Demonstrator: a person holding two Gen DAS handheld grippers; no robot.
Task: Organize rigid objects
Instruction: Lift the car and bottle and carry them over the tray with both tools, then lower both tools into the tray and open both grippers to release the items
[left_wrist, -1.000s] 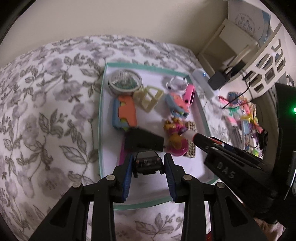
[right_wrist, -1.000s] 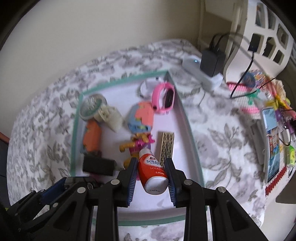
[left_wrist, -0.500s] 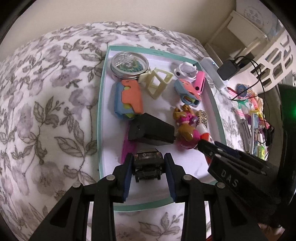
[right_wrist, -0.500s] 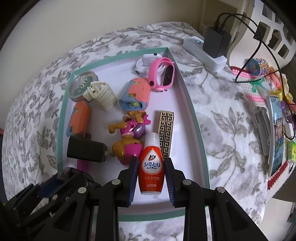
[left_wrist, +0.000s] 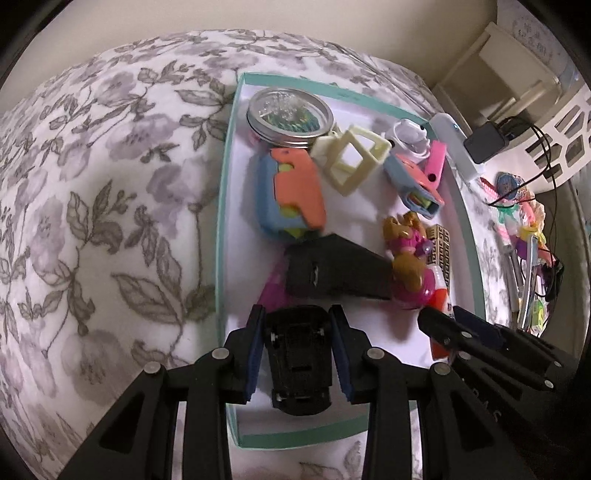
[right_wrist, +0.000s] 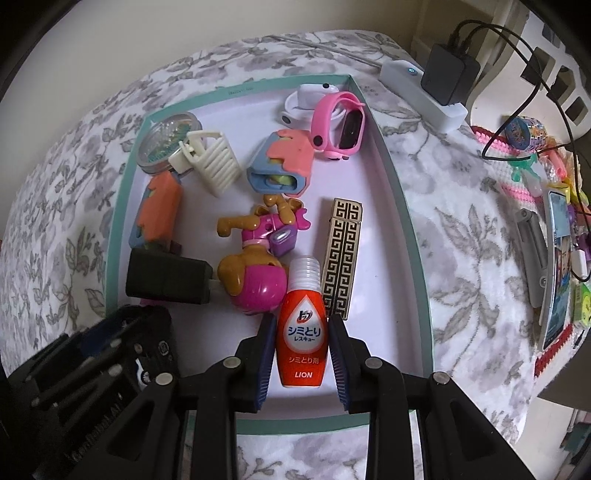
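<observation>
A teal-rimmed tray (left_wrist: 225, 206) (right_wrist: 410, 236) lies on a flowered bedspread and holds several small objects. My left gripper (left_wrist: 297, 325) is shut on a black toy car (left_wrist: 299, 354), seen from its underside, low over the tray's near left corner. My right gripper (right_wrist: 301, 328) is shut on a small red bottle (right_wrist: 303, 332) with a clear cap, low over the tray's near middle. In the left wrist view the right gripper (left_wrist: 439, 325) and bottle (left_wrist: 439, 299) show at the right. The left gripper's dark body fills the lower left of the right wrist view.
In the tray lie a black adapter (right_wrist: 166, 280), a pink dog toy (right_wrist: 255, 273), a gold patterned bar (right_wrist: 341, 254), two blue-orange cases (right_wrist: 282, 162), a cream clip (right_wrist: 212, 158), a round tin (right_wrist: 166, 144) and a pink watch (right_wrist: 341, 125). A power strip (right_wrist: 424, 92) and clutter lie at the right.
Both grippers have sunk closer to the tray with their objects still held. The red bottle has tipped from cap-away to label-facing, nearer upright.
</observation>
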